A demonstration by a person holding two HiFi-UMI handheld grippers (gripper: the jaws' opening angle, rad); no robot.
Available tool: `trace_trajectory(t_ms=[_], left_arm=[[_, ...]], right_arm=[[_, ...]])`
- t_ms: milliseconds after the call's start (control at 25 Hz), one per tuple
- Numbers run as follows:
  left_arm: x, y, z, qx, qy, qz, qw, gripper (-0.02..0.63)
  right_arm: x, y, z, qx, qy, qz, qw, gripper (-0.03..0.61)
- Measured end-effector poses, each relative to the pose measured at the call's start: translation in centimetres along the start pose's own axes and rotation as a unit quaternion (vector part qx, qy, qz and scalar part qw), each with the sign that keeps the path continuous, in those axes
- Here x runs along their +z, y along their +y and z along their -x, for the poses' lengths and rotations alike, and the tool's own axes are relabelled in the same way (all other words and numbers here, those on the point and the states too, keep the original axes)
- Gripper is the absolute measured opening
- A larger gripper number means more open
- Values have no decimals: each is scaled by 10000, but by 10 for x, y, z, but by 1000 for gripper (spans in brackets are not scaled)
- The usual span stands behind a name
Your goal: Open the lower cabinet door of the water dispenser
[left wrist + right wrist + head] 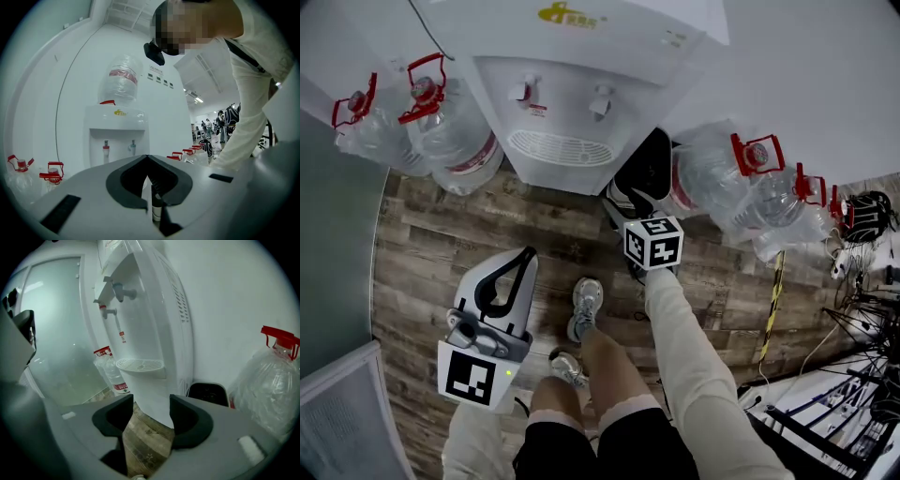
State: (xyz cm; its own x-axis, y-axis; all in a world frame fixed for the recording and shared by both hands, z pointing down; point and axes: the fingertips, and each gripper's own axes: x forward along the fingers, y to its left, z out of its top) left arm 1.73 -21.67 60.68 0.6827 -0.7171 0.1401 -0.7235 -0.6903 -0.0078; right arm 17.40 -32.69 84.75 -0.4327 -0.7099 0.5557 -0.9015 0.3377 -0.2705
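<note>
The lower cabinet door (151, 399) is sitting at the bottom front of the white water dispenser (572, 84), under the drip tray (140, 365). The dispenser is standing on the wood floor (441, 234) with its back to the wall. I am not seeing any gap at the door, so I am guessing it is closed. I cannot make out a handle or an edge to pull.

I am holding the right gripper (150, 401) low, off the dispenser's right front corner, and it is pointing at that lower part. Its jaws are standing apart with nothing in them. The door is showing between them, but they are not touching it. A black bin (208, 392) is sitting just beside the dispenser.

I am holding the left gripper (147, 158) back from the dispenser. Its jaws are resting together at the tips, with nothing in them.

Big clear water bottles with red handles (450, 131) are crowding both sides.

I think I am at the reaching step. Next I am going to need to find the door's free edge, bring the open jaws onto it, close them, and pull.
</note>
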Motion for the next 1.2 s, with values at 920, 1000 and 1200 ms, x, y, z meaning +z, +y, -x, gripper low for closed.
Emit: trace_trajectory(t_ms=[920,1000,1200], left_arm=[[-51,49,-29,265,-1,55,9996,-2],[-50,50,-28,283,-8,70,9996,-2],[-49,50,-25,313,-71,112,9994,-2]], right_arm=[[-8,-48,-99,-187,405,-123,9989,308],[-6,-46,-98,-123,333,-413,9985,308],[-7,-43,-94,-247,391,-515,9976,307]])
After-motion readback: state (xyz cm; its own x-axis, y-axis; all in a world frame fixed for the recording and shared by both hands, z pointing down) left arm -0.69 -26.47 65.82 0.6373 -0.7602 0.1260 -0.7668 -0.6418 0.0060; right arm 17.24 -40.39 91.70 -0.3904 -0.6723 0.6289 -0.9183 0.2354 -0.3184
